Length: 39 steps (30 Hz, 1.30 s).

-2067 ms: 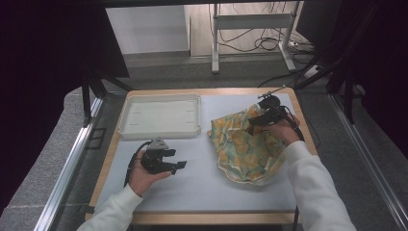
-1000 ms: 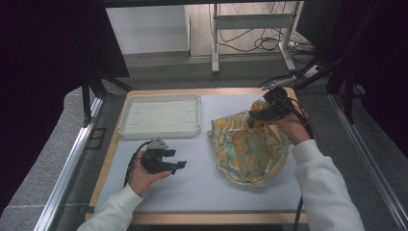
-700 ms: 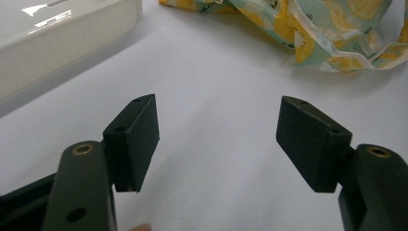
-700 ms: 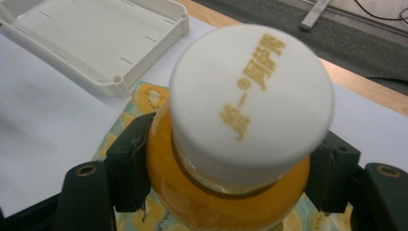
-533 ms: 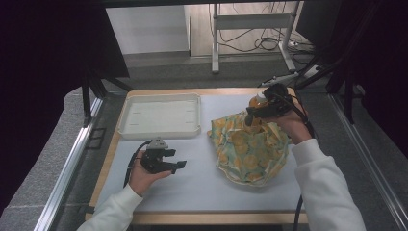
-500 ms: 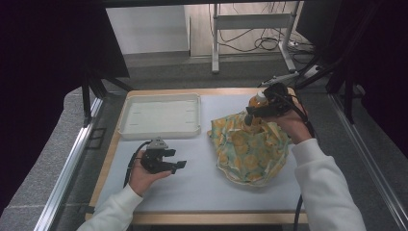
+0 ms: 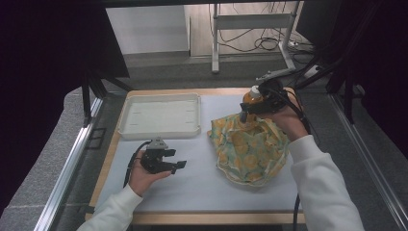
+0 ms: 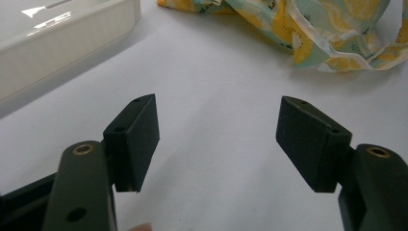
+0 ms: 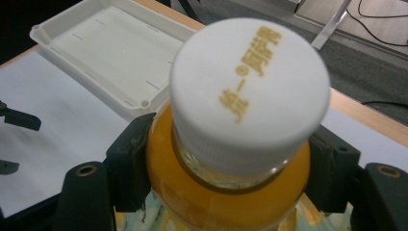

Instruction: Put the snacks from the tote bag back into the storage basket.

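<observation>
Right gripper (image 9: pixel 226 178), jaws clamped on the shoulder of the orange bottle (image 9: pixel 226 192) just below its white cap (image 9: pixel 250 91), above the patterned cloth bag (image 7: pixel 250 149); the smooth, rounded shoulder may slip downward.

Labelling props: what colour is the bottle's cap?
White, with gold lettering on top; the cap shows best in the right gripper view, above the orange bottle.

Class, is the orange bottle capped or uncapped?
Capped: a white cap sits on the orange bottle, held in the right claw.
</observation>
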Each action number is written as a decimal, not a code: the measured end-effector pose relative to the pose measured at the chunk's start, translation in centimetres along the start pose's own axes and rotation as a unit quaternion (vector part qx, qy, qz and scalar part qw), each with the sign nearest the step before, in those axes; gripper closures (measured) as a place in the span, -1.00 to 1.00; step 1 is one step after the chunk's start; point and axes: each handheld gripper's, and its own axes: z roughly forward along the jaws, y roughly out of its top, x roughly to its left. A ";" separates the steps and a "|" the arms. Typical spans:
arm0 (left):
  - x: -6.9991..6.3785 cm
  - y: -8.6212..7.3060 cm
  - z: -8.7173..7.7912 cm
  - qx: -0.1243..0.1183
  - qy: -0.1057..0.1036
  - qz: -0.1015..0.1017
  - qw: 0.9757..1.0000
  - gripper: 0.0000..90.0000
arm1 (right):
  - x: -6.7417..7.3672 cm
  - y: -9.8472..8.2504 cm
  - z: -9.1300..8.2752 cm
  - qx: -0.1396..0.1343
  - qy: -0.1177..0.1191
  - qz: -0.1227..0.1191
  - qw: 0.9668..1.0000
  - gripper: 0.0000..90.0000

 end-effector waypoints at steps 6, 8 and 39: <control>0.0 0.0 0.1 0.000 -0.001 -0.001 1.000 -0.30 | 0.5 0.4 0.2 -0.003 0.004 -0.004 1.000 -0.33; -0.1 0.0 0.1 -0.001 -0.002 -0.001 1.000 -0.30 | 0.6 0.5 0.4 -0.004 0.005 -0.005 1.000 -0.33; -0.2 0.1 0.2 0.007 -0.005 0.002 1.000 -0.30 | 2.9 2.7 2.5 -0.006 0.019 -0.023 1.000 -0.33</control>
